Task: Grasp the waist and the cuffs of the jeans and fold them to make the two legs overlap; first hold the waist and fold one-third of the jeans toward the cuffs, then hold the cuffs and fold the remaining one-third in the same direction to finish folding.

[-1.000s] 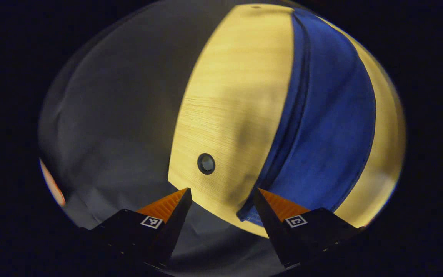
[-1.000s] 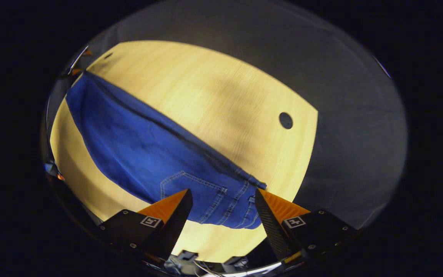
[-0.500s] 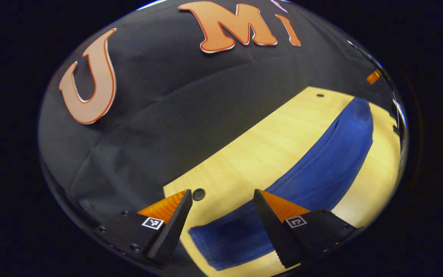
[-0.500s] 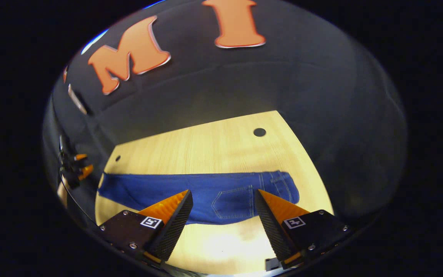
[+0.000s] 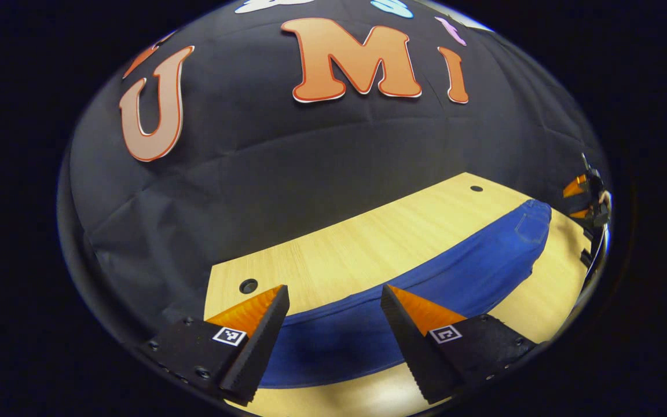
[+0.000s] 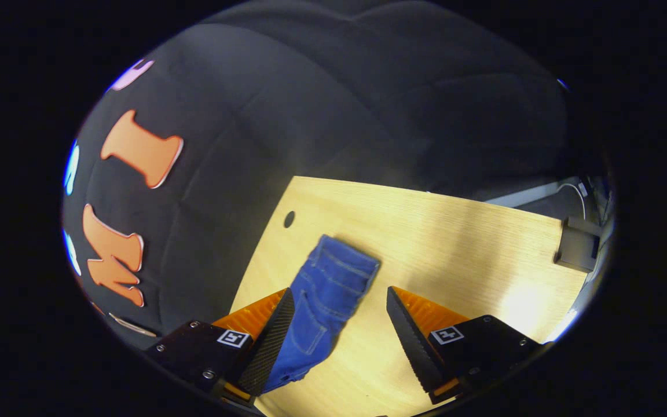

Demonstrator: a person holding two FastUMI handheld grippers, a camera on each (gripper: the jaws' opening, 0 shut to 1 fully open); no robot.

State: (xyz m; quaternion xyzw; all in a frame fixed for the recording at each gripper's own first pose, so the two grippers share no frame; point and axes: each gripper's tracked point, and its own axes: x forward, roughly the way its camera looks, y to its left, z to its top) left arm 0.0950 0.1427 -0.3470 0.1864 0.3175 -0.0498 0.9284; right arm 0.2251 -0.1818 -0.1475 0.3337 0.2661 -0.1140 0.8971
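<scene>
Both your grippers, left gripper (image 5: 333,321) and right gripper (image 6: 339,321), have jaws wide open and hold nothing. Your jeans (image 5: 426,289) lie long and flat on the bench (image 6: 455,231), waist (image 6: 345,258) at 12 o'clock of your right jaws, ready for grabbing.

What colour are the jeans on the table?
Blue, with lighter stitching on the jeans; clearest in the right gripper view.
</scene>
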